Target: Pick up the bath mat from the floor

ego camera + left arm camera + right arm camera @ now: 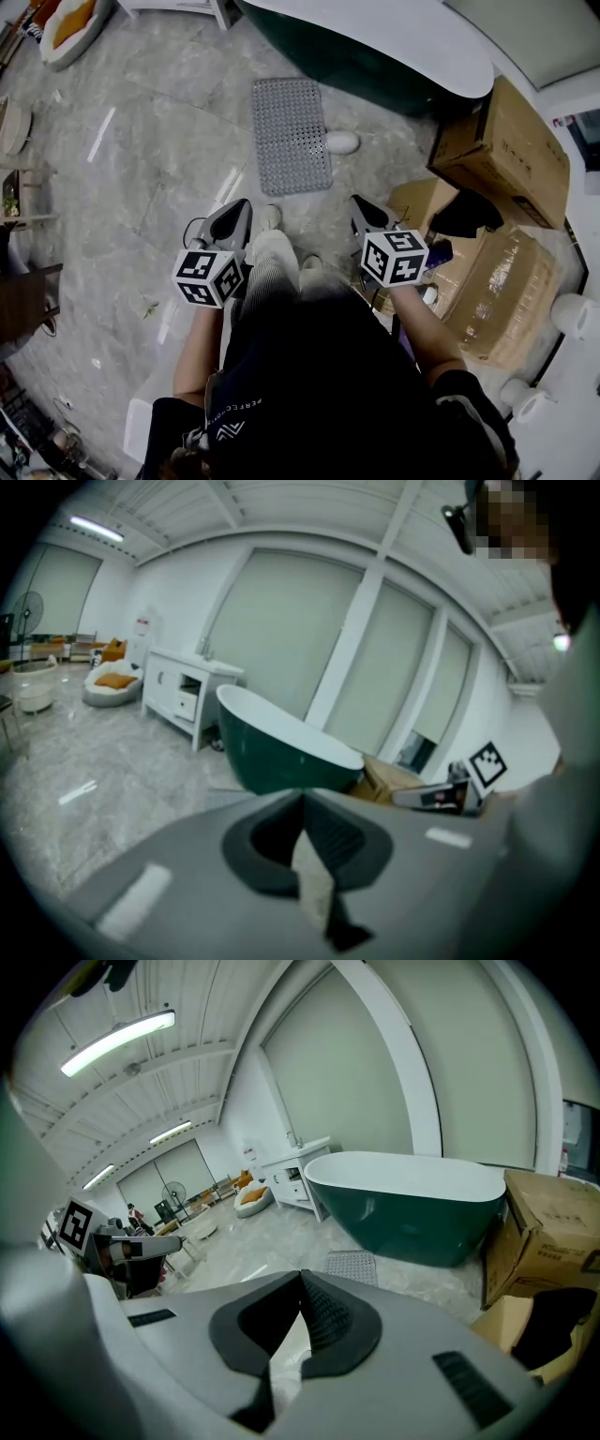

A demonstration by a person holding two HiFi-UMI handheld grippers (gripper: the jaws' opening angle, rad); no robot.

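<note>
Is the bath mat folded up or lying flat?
Lying flat. The grey bath mat shows as a full rectangle spread on the floor by the bathtub, with no folds.

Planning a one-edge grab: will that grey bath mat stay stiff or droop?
Probably floppy: the bath mat looks thin and perforated, so it should droop. Lying flat on the glossy floor, it may slide before an edge lifts.
</note>
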